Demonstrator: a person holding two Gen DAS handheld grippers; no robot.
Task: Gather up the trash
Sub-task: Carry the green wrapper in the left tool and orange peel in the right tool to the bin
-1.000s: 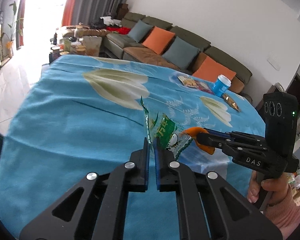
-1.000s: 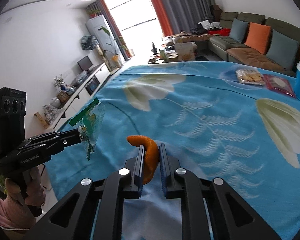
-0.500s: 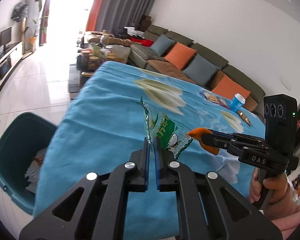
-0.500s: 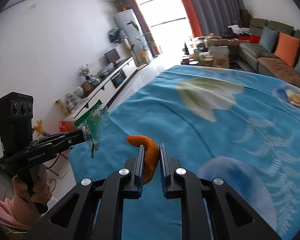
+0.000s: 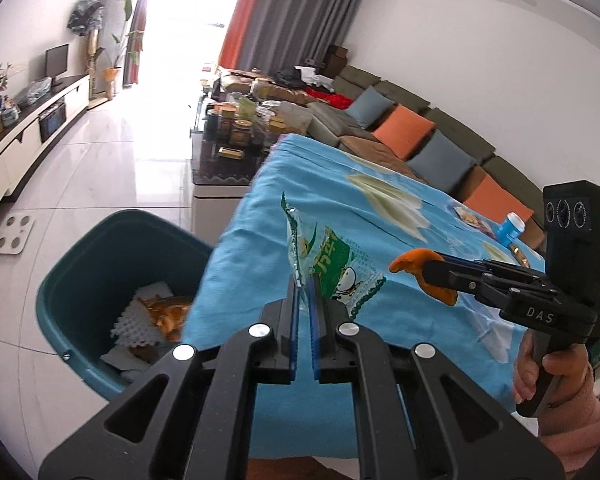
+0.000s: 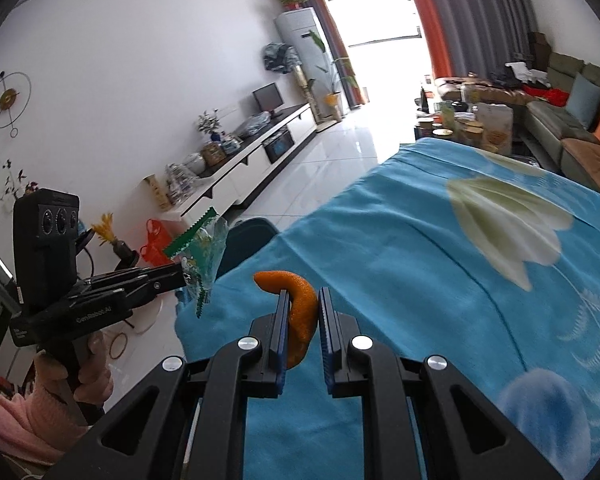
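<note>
Black grippers [image 5: 304,280], seemingly pink sleeves [image 6: 16,416]

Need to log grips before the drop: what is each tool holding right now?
Left tool: closed on the green snack wrapper.
Right tool: closed on the orange peel.

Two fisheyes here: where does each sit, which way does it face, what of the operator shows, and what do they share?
Left wrist: sits on the left gripper, faces along its fingers over the blue tablecloth edge to the teal bin and sofa; shows the snack wrapper, right gripper, right hand.
Right wrist: sits on the right gripper, faces the TV cabinet and window; shows the orange peel, left gripper, left hand.
Shared: tablecloth, wrapper, peel, bin, sofa.
</note>
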